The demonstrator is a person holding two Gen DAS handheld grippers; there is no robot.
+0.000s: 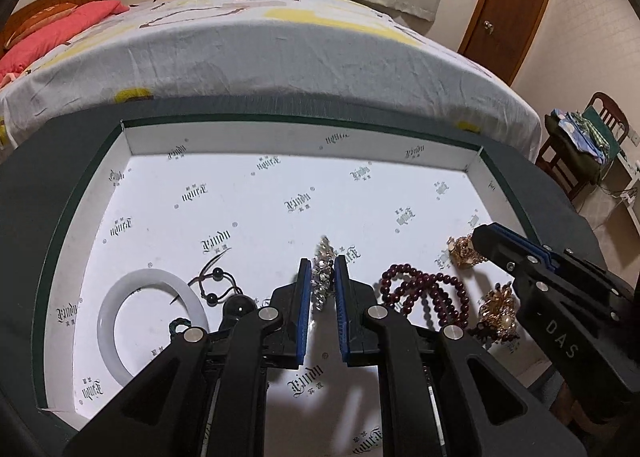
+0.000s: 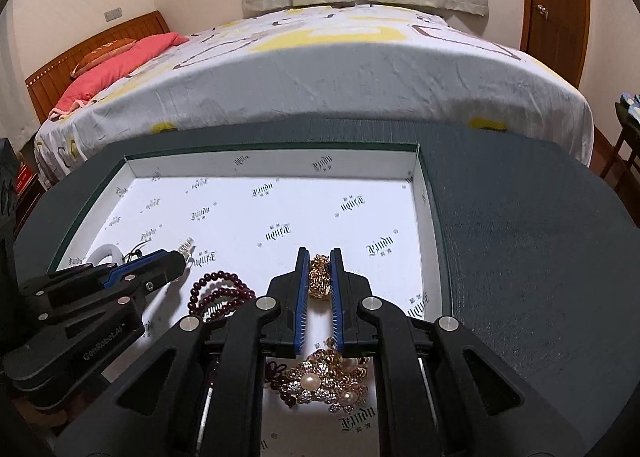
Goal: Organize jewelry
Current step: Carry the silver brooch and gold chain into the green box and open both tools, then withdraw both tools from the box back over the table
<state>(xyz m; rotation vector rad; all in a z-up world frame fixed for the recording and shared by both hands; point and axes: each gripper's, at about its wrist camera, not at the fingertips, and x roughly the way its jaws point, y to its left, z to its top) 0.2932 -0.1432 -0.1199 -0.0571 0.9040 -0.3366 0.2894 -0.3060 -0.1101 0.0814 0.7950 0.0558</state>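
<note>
Clearly the main risk is that a piece slips or snags; the left gripper [image 1: 323, 281] has its jaws closed on a silver sparkling piece [image 1: 322, 275], held only by a thin part, so it could slide out and fall among the other jewelry; the right gripper [image 2: 319, 277] is clamped on a gold openwork piece [image 2: 319, 276], and a careless move could drag it into the dark red bead bracelet [image 2: 218, 295] just beside it or the gold and pearl cluster [image 2: 324, 377] under the fingers. Both grippers point down at a slant into the white-lined box [image 1: 256, 145], side by side, near each other; a collision seems possible. A white bangle [image 1: 108, 309] and a black cord bracelet [image 1: 218, 283] lie at the left of the box.
</note>
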